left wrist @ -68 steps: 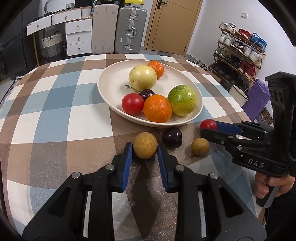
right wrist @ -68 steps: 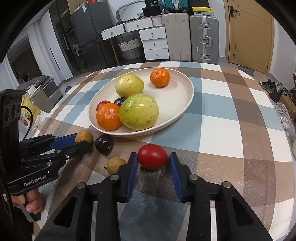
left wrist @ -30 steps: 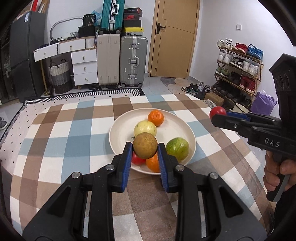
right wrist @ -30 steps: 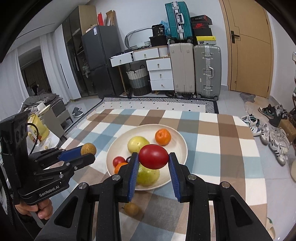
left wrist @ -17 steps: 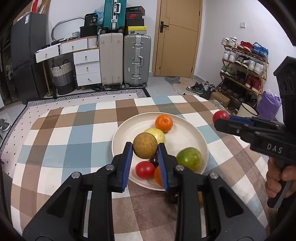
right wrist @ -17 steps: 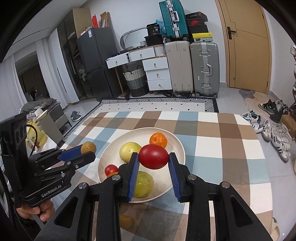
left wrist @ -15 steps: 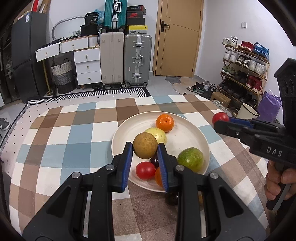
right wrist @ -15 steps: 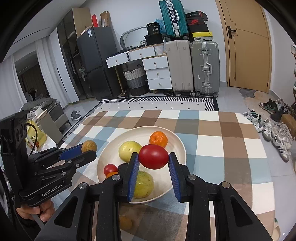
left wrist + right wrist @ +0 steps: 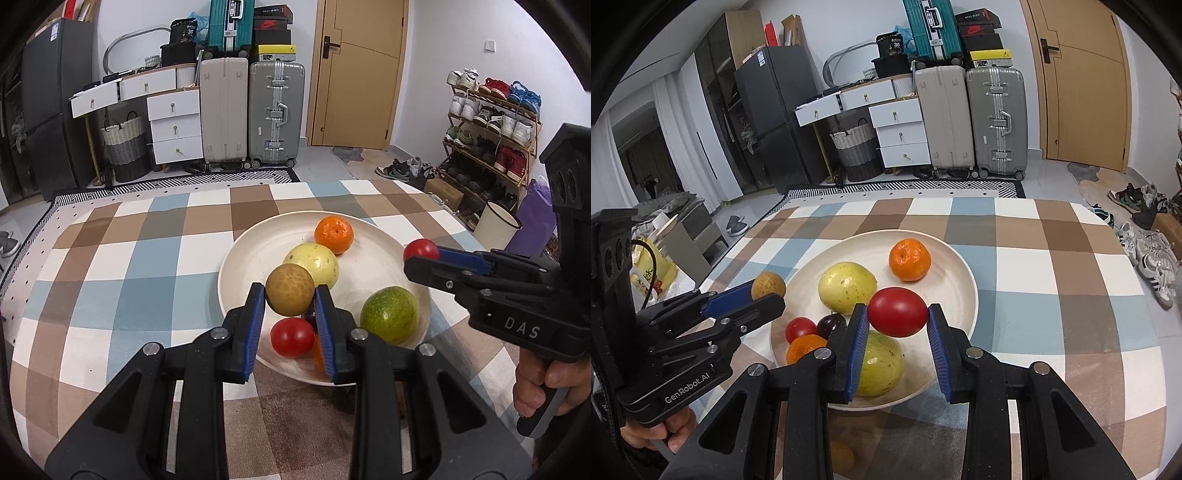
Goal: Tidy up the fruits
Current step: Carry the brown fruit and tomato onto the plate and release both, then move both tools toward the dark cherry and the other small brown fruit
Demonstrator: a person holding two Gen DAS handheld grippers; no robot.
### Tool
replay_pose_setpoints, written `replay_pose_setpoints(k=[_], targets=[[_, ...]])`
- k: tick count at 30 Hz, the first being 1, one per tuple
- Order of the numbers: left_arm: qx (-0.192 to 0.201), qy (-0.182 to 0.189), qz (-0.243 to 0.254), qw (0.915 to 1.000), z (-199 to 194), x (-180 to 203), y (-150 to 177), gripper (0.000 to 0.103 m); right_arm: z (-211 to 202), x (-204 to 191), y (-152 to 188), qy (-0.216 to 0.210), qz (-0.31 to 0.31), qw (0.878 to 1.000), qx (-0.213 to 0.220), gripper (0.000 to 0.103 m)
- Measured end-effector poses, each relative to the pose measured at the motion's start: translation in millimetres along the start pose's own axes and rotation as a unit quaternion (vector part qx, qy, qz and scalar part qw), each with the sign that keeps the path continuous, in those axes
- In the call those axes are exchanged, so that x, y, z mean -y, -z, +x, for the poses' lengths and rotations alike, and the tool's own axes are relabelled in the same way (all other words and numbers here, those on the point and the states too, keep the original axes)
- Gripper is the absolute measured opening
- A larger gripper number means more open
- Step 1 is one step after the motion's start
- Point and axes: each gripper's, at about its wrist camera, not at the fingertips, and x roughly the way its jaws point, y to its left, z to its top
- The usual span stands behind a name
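My left gripper (image 9: 290,295) is shut on a round brown fruit (image 9: 290,290) and hangs above the near left part of the cream plate (image 9: 258,251). Over the plate's near right side my right gripper (image 9: 897,314) is shut on a red tomato (image 9: 897,312). The plate (image 9: 964,291) holds an orange tangerine (image 9: 909,259), a pale yellow fruit (image 9: 847,286), a green fruit (image 9: 389,315), a small red tomato (image 9: 291,337), a dark plum (image 9: 831,325) and another orange (image 9: 803,349). Each gripper shows in the other's view: the right gripper (image 9: 421,254), the left gripper (image 9: 768,290).
The plate sits on a checked tablecloth (image 9: 140,258). One small brown fruit (image 9: 842,456) lies on the cloth in front of the plate, partly hidden by my right gripper. Suitcases (image 9: 275,114), drawers and a shoe rack (image 9: 491,122) stand beyond the table.
Both grippers have come down and closer to the plate, each still holding its fruit. The plate looks larger and nearer in both views.
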Motion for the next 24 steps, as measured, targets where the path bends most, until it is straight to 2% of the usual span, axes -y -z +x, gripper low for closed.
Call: replay_pose_setpoints(k=[4,8,13,17,20,22,23,24], targets=[[0.0,0.002,0.002,1.0,2,0,1,0.025,4,2,0,0.002,0.003,1.0,-0.005,0.033],[0.001,0.01,0.003,0.9999,2,2,2,0.025,1,4,0,0.013,0.006,1.0,0.002,0.05],[0.003,0.02,0.006,0.9998,1,7,2,0.025,-6,6,0,0.017,0.008,1.0,0.008,0.052],[0.001,0.013,0.01,0.9999,2,9,3,0.026,-11,7,0,0.019,0.01,1.0,0.011,0.06],[-0.002,0.009,0.012,0.9999,-1,8,4,0.037,-16,8,2,0.021,0.012,1.0,0.012,0.063],[0.003,0.007,0.008,0.9999,-7,5,6,0.057,-21,10,4,0.02,0.015,1.0,0.015,0.067],[0.007,0.008,0.005,0.9999,-12,4,7,0.064,-24,11,4,0.02,0.016,1.0,0.017,0.071],[0.013,0.008,0.003,0.9999,-16,3,7,0.075,-27,12,4,0.019,0.017,0.999,0.02,0.076]])
